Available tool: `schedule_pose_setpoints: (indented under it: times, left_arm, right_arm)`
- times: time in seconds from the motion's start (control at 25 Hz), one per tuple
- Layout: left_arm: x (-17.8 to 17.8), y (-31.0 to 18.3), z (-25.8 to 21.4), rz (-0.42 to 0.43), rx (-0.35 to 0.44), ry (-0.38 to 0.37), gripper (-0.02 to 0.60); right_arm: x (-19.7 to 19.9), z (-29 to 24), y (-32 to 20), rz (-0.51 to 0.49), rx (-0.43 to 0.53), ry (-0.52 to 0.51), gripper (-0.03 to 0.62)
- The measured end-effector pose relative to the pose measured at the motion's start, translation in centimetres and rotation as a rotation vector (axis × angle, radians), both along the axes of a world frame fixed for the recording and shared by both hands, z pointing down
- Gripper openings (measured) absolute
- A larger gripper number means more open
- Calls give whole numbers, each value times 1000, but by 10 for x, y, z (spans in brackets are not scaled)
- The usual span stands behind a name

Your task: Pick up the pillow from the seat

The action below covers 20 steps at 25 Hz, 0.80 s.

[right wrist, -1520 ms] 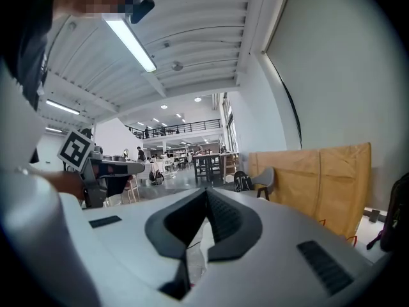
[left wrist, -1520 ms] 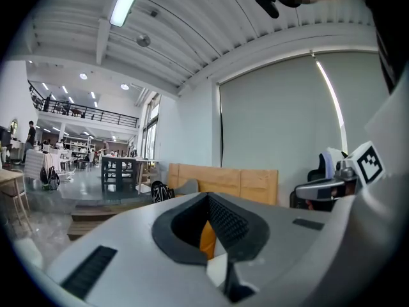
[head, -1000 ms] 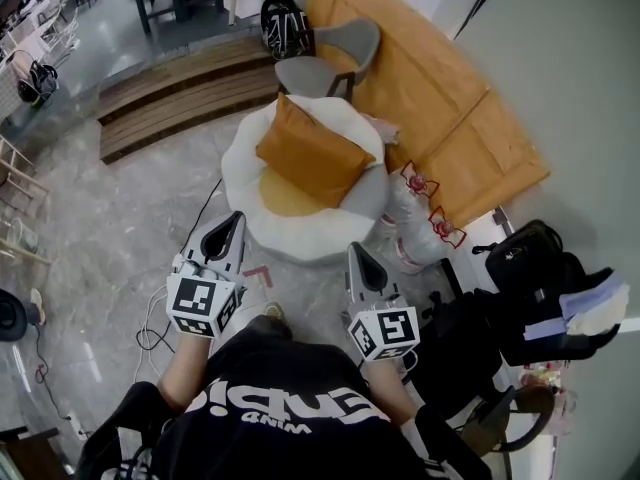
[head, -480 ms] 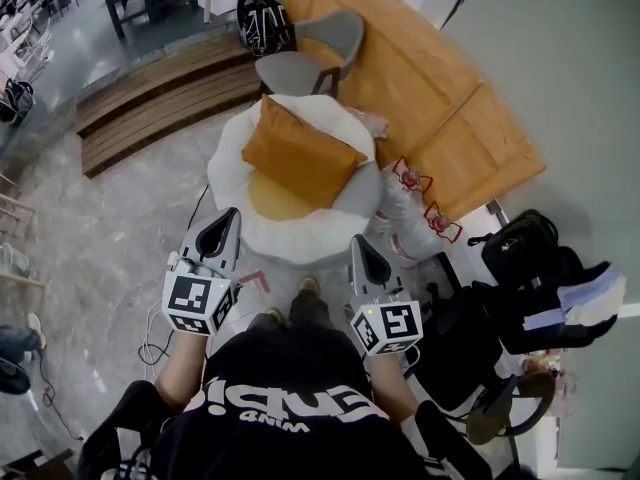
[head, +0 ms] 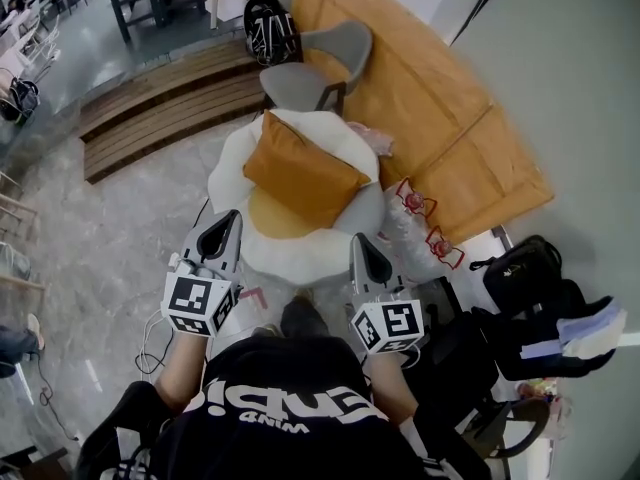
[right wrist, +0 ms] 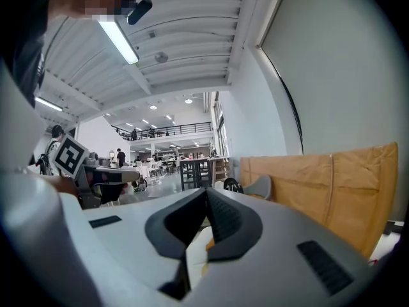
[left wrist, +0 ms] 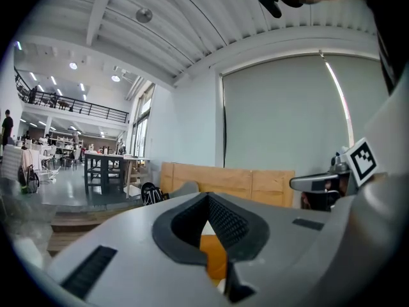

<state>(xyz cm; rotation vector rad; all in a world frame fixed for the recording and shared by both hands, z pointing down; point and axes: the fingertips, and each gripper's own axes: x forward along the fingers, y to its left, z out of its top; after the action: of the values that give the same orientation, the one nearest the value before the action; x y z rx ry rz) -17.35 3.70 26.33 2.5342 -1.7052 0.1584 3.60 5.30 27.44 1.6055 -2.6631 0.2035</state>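
The orange pillow [head: 303, 171] lies on the round white seat [head: 300, 255]. It leans a bit, with one corner up near the back of the seat. It is soft and puffy, so I think a small pinch on a corner could slip off, and the pillow could flop down or slide off the seat onto the floor.

The left gripper [head: 231, 218] and the right gripper [head: 358, 241] are both shut tight with nothing in them. They are on the near side of the seat and do not touch the pillow. If they get there without opening, they will only push it away.

Some clear bags [head: 412, 218] sit just beside the seat, on the right. The right gripper could bump them.
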Motion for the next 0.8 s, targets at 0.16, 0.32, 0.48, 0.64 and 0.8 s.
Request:
schedule_pose_setpoints:
  times: [0.16,0.32,0.48,0.64,0.8]
  left_arm:
    - [10,-37,-2,-6,5,-4,9]
    - [34,-84,-7,-12,2,7,9]
    - [49,-125,-7,-45,10,-5,9]
    - [43,-154,-13,-83,45,-24,9]
    - [32,-172,-21,-91,54,-30,9]
  right_arm:
    - [14,-7,-41,-1,13,-3,21]
    - [40,-9,-88,4,19,-2,21]
    - [60,-13,-128,-4,31,15,21]
    - [63,-19,-161,-22,48,35,21]
    - [56,-27,-184,-26,62,26,21]
